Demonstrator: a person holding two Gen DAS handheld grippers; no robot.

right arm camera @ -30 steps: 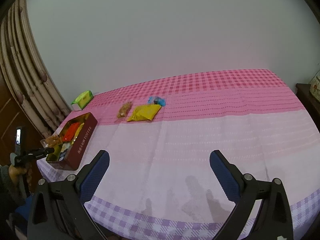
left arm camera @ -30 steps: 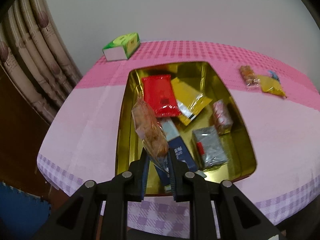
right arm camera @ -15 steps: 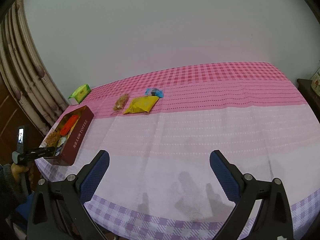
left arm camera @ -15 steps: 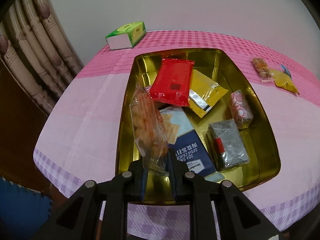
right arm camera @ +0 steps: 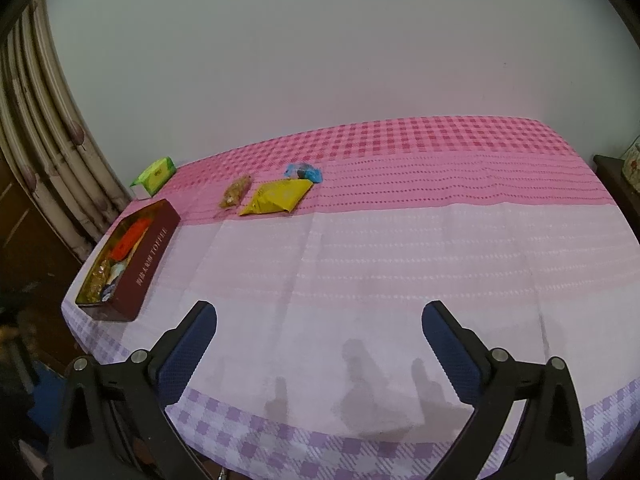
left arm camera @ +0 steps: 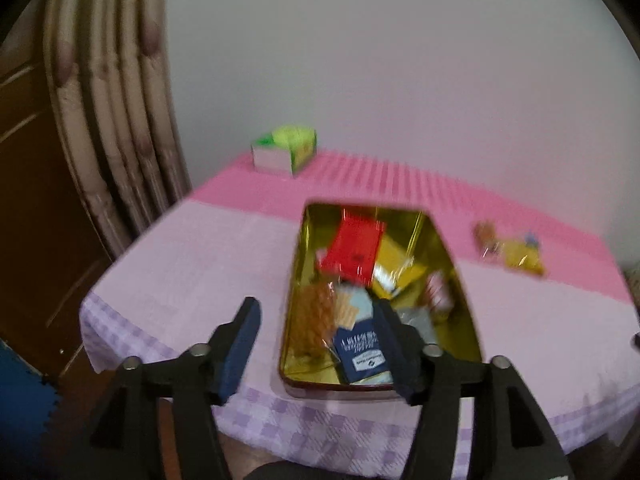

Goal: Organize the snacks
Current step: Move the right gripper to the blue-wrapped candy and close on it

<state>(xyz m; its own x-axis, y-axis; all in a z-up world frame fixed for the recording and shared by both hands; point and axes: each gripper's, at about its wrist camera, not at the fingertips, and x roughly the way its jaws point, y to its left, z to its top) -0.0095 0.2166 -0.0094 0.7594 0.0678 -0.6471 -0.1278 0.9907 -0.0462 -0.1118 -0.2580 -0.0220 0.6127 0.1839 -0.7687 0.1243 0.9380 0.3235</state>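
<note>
The left gripper (left arm camera: 316, 344) hung over the near end of the tin (left arm camera: 291, 292), its jaws opening with nothing gripped between them. An orange snack bag (left arm camera: 314, 316) lay inside the tin, beside a blue packet (left arm camera: 360, 354). The right gripper (right arm camera: 320, 344), well right of the tin (right arm camera: 154, 258), gaped wide and empty. A yellow packet (right arm camera: 278, 197) lay beyond the tin.

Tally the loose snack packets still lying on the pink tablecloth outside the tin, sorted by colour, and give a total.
Yellow packet: 1
Brownish clear packet: 1
Blue packet: 1
Total: 3
The green box near the corner is left out, as it does not look like a snack packet.
</note>
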